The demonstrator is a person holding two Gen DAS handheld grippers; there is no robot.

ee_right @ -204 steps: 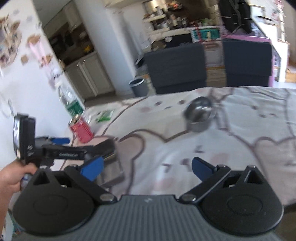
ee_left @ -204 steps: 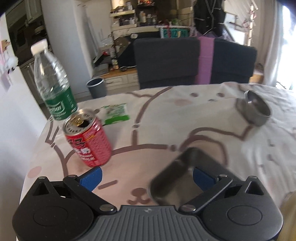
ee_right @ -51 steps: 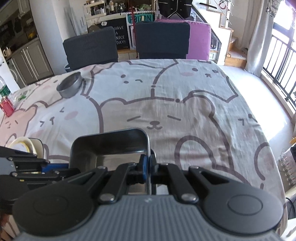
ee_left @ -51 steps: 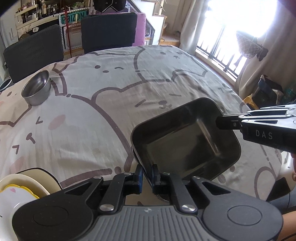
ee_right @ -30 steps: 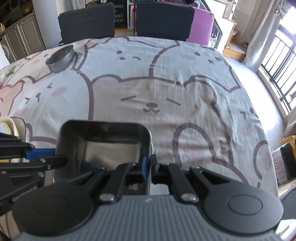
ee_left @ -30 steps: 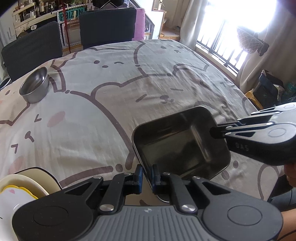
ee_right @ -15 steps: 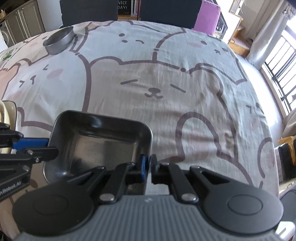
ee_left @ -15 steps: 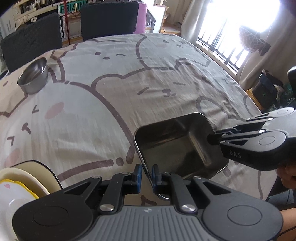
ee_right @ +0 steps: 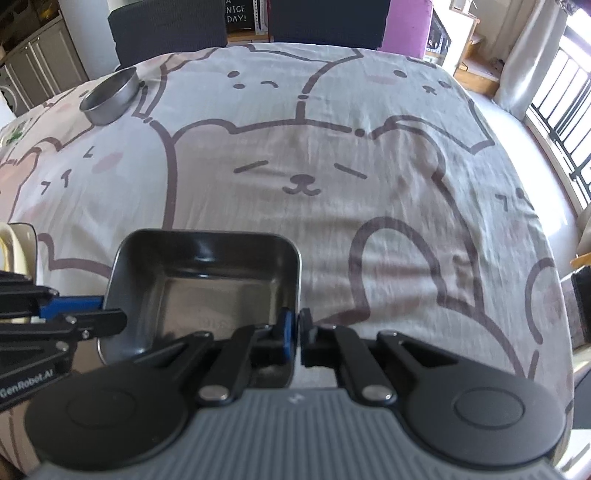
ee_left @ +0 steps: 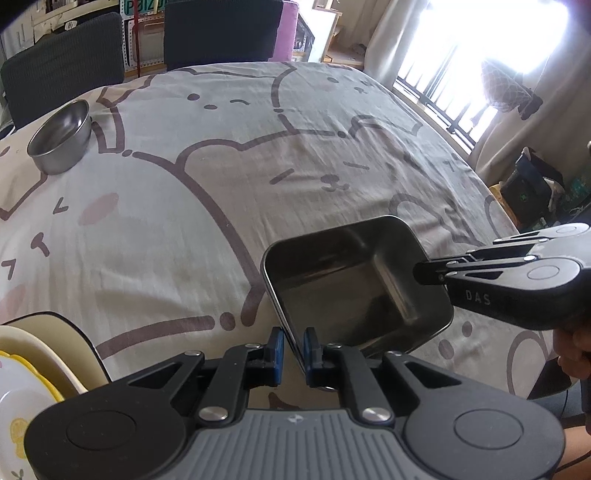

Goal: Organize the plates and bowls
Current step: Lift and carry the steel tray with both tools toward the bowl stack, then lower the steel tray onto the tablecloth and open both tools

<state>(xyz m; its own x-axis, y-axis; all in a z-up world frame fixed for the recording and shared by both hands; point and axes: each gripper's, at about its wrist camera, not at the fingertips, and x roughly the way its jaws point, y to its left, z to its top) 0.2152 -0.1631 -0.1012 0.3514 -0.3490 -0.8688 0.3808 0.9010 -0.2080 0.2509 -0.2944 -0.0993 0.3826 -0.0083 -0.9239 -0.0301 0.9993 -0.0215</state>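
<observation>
The square steel tray [ee_left: 354,284] sits low over the near right part of the worktop [ee_left: 229,155], over the bear-print cloth; whether its base already rests on the cloth or hangs just above it cannot be told from either view. The left tool [ee_left: 293,349] is clamped on the tray's near-left rim, its blue pads pressed to either side of the thin metal wall. The right tool [ee_right: 294,334] is pinched on the rim at the opposite side, near a corner, so the tray is carried from two sides at once. At the near left edge of the worktop, a stack of cream and yellow plates [ee_left: 33,354] lies just beside the left tool, with a black-rimmed plate outermost. Well apart, at the far left of the worktop, a round steel bowl [ee_left: 61,138] stands alone and upright, with dark chairs [ee_left: 218,33] beyond it. As a judgement, the task is partway through: the plates look gathered, the tray is in hand and not yet let go, and it has no other dish near it yet. What seems left is to release the tray at its spot and then fetch the round steel bowl, which is untouched at its far place.
</observation>
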